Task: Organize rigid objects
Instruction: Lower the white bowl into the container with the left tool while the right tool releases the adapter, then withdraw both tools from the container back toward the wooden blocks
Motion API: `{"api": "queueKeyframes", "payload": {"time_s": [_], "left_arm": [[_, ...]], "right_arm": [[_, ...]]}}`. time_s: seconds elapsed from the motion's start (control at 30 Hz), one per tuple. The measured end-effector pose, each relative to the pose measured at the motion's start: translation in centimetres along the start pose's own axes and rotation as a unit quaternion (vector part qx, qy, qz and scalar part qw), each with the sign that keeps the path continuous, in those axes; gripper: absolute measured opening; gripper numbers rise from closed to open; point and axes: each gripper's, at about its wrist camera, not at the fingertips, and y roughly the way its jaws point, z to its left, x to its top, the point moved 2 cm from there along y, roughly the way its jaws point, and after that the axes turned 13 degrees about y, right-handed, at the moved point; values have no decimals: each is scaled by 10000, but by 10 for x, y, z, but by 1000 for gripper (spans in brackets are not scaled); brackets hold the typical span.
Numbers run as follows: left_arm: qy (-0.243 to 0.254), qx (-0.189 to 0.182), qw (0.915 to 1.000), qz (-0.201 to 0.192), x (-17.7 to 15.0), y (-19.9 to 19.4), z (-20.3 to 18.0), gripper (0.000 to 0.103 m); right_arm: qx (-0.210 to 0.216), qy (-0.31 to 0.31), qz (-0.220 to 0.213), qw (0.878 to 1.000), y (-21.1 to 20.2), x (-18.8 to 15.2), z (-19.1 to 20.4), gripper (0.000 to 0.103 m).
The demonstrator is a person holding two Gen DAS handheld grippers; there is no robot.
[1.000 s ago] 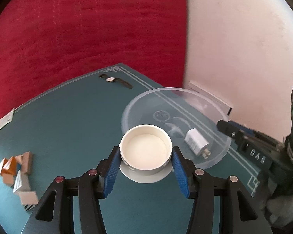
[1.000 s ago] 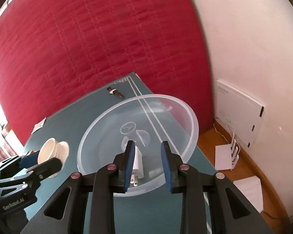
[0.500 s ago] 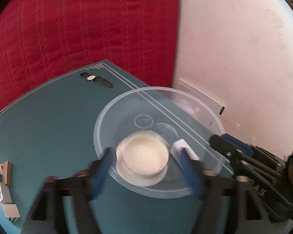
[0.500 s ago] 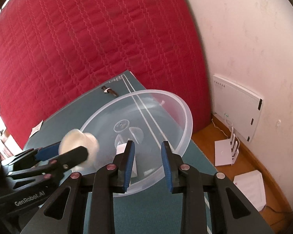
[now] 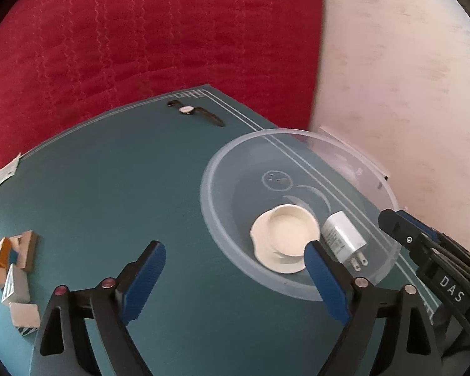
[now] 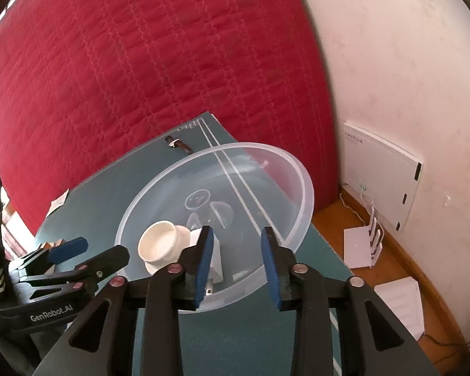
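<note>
Left gripper (image 5: 235,258): jaws wide apart, nothing between them. Its right finger overlaps the bowl's near rim in the left wrist view; the left finger hangs over bare mat.

White cup (image 5: 284,238) lies inside the clear plastic bowl (image 5: 216,219), mouth up toward my left camera, leaning on its side in the right wrist view (image 6: 159,242). It is touching, or just beside, the white charger plug (image 5: 344,239), which lies flat on the bowl floor with its prongs toward me. I take the bowl as the collection point for the loose hard items, so both belong there.

Right gripper (image 6: 236,261): jaws open to a middling gap, empty, poised over the bowl's near rim. The charger shows behind its left finger. I judge it is held there to steady the bowl or simply to wait; I cannot tell which.

Outside the bowl: a wristwatch (image 5: 194,112) at the far edge of the green mat (image 5: 109,188), well apart from the bowl; a cluster of small wooden blocks (image 5: 11,260) at my left, near the mat's edge.

Judgement: cup step looks done. The blocks lie nearest the left gripper, so they seem the sensible next reach; they are small and crowded, so a narrow, careful pinch on one at a time.
</note>
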Motion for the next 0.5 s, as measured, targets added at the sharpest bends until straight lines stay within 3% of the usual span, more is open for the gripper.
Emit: {"api": "queueKeyframes", "payload": {"time_s": [0.5], "left_arm": [[-169,635,9978,19,-21,-20,30,98]], "right_arm": [[-34,-489,-94,9988,-4,-12,23,35]]}}
